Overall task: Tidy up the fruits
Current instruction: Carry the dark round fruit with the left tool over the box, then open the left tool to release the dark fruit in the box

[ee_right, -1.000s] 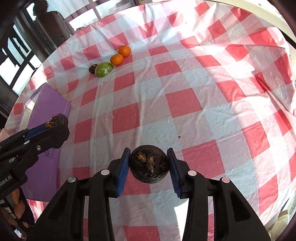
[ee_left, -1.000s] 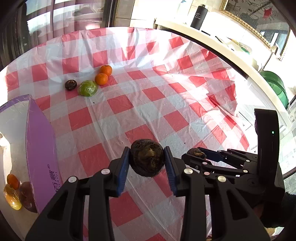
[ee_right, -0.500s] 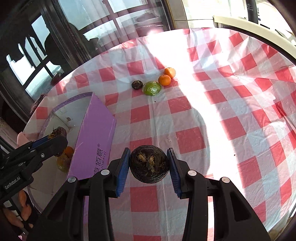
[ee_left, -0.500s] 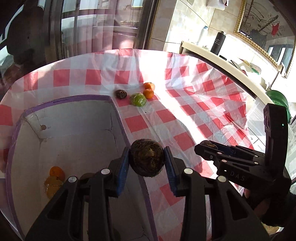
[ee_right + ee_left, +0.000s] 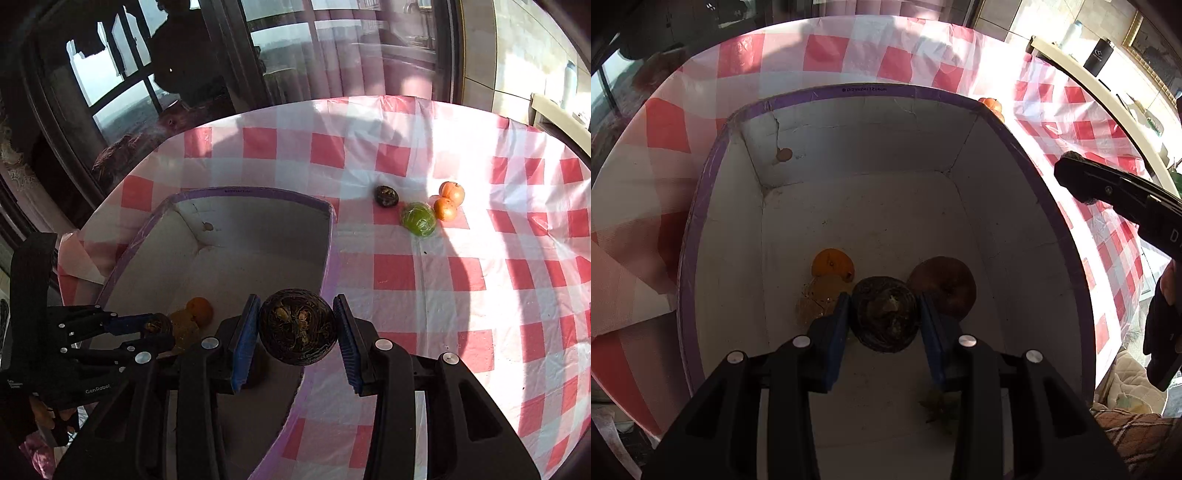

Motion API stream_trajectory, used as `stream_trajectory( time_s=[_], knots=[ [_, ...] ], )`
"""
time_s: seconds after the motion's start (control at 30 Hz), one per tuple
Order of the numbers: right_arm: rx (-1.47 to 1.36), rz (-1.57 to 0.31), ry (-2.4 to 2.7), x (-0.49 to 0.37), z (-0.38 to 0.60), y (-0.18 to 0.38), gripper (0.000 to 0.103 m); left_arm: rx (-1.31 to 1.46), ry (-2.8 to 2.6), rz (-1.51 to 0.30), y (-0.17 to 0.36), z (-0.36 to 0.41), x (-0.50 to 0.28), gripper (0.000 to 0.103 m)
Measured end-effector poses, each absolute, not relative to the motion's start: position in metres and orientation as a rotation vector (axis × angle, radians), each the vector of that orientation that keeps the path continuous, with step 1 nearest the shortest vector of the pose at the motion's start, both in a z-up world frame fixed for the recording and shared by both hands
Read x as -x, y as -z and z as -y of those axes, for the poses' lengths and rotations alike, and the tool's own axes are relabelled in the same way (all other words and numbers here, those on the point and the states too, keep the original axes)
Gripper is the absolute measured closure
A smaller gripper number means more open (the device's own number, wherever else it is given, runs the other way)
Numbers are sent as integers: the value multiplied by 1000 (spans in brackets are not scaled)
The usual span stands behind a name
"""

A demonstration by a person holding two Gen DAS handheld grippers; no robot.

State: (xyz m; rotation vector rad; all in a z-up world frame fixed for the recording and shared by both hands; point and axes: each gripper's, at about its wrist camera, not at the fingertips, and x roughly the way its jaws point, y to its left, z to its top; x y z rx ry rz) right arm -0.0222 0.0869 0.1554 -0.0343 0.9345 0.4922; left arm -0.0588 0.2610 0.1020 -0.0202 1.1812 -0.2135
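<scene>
Jaws gripping dark fruits [image 5: 884, 318], "GenRobot" on left gripper [image 5: 157, 334]

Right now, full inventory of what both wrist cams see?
Box: 1, purple outside and white inside, open, on the table's left part.
Tablecloth: 1, red and white check, covers the table.
Orange fruit in box: 1, on the box floor.
Yellowish fruit in box: 1, touching that orange one.
Brown fruit in box: 1, reddish brown, on the box floor.
Loose oranges: 2, on the cloth, far side.
Green fruit: 1, beside those oranges.
Loose dark fruit: 1, left of the green one.
Black bottle: 1, on the far counter.
Left gripper: shut on a dark round fruit, over the box.
Right gripper: shut on another dark fruit, over the box's edge.
</scene>
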Motion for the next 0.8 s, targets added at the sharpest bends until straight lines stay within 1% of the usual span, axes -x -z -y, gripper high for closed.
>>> stream_trajectory(
  time_s=[0.1, 0.2, 0.37, 0.5, 0.67, 0.8],
  knots=[
    [108, -972, -538, 6, -123, -152, 63, -25, 273, -1243, -90, -262, 53, 66],
    [155, -1034, -554, -11, -151, -140, 63, 0, 311, -1319, -77, -264, 51, 66],
    [285, -1129, -570, -25, -185, -112, 63, 78, 332, -1379, -65, -273, 70, 66],
    [404, -1206, -566, -27, -207, -84, 63, 84, 283, -1425, -49, -282, 80, 65],
    [403, -1307, -514, -33, -218, -54, 63, 101, 232, -1438, -45, -292, 86, 65],
    [395, -1334, -494, -32, -221, -43, 63, 94, 223, -1423, -45, -293, 88, 65]
  ],
)
